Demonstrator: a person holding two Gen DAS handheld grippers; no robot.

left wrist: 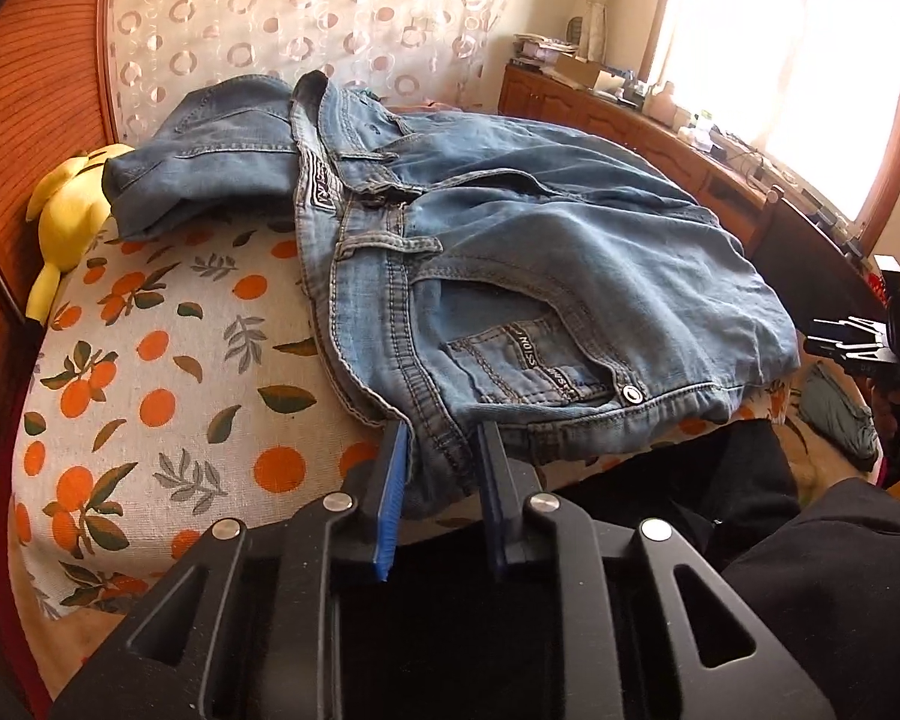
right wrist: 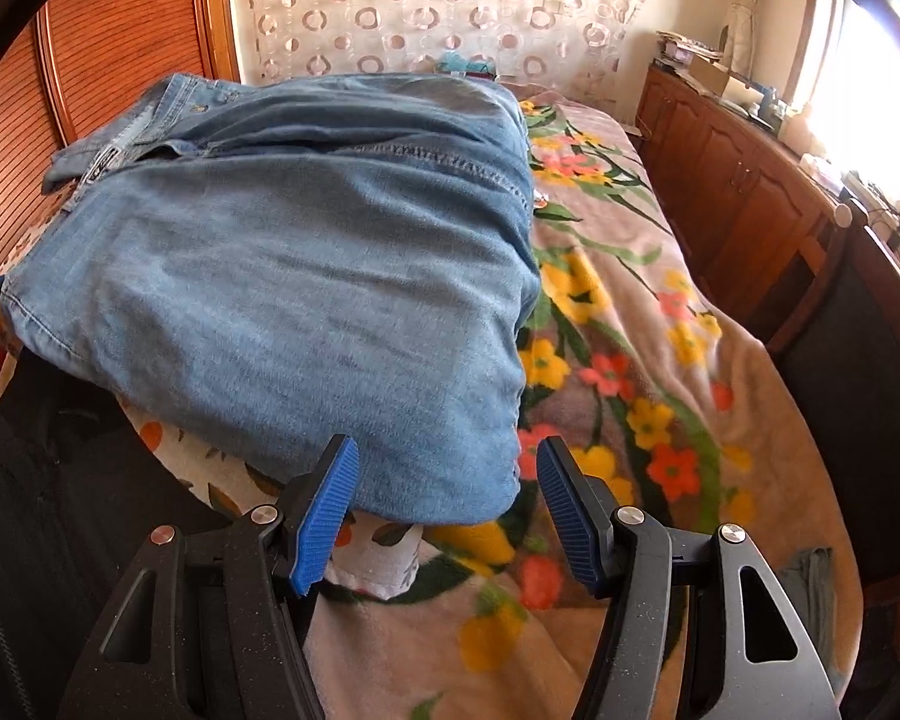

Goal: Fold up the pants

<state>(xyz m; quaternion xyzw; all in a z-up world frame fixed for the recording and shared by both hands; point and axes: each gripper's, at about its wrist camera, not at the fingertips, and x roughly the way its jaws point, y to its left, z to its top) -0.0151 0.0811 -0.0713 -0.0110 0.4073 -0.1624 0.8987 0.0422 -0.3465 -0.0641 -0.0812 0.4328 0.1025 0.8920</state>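
Light blue jeans (left wrist: 540,252) lie folded in a thick stack on the bed, waistband and coin pocket toward the left wrist view. My left gripper (left wrist: 444,429) is shut on the near corner of the stack, just below the waistband, with bunched denim filling the gap between its blue pads. In the right wrist view the same jeans (right wrist: 300,276) show their smooth folded end. My right gripper (right wrist: 447,444) stands open with that end's near corner lying between its fingers, untouched by the pads. The right gripper (left wrist: 834,336) also shows at the far right of the left wrist view.
An orange-print sheet (left wrist: 150,360) and a flowered blanket (right wrist: 630,330) cover the bed. A yellow plush toy (left wrist: 72,210) lies by the wooden wall at left. A wooden cabinet (right wrist: 738,180) and a dark chair (right wrist: 858,390) line the right side. A person's dark-clothed legs (left wrist: 810,570) are near.
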